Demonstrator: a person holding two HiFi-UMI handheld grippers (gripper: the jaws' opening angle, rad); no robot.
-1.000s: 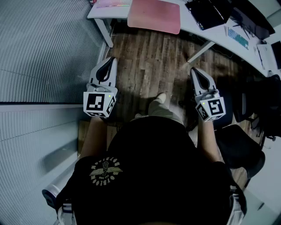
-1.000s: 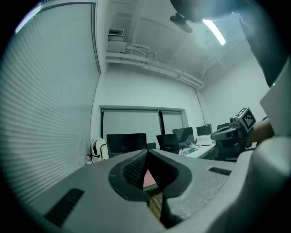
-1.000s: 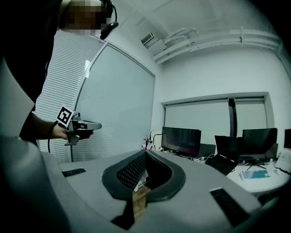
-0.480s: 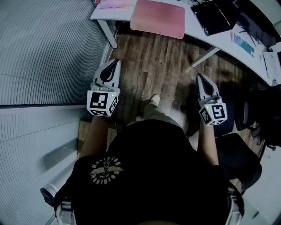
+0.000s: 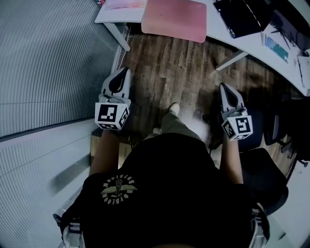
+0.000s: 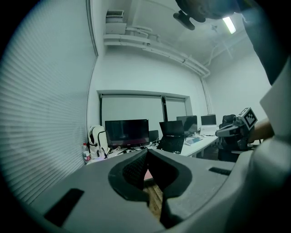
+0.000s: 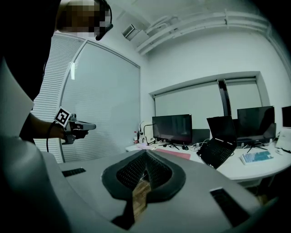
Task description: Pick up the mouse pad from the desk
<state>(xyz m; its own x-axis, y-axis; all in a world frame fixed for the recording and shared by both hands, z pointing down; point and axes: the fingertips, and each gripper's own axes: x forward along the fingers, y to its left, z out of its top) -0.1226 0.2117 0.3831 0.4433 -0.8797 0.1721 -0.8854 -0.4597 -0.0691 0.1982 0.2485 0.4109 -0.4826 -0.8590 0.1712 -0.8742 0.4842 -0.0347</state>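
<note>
One mouse pad (image 5: pixel 175 18): pink, long axis along surface (image 5: pixel 215 30) edge.
Left tongs (image 5: pixel 124 70): pressed together, empty.
Right tongs (image 5: pixel 224 87): pressed together, empty.

So the pink rectangular mouse pad (image 5: pixel 174 19) is on the white desk (image 5: pixel 215 30) at the far end of the head view. The open black laptop (image 5: pixel 241 14) is just to its right, and a pale keyboard (image 5: pixel 276 47) sits further right along the same desk. The wood-plank floor (image 5: pixel 179 68) lies between the desk and the person. The left gripper (image 5: pixel 127 69) and right gripper (image 5: pixel 223 86) are both out over that floor, well short of the desk, one on either side of the person's legs. The slatted blinds wall (image 5: pixel 48 63) runs down the left side, and the black office chair (image 5: pixel 264 169) is off to the right, beside the right arm.
</note>
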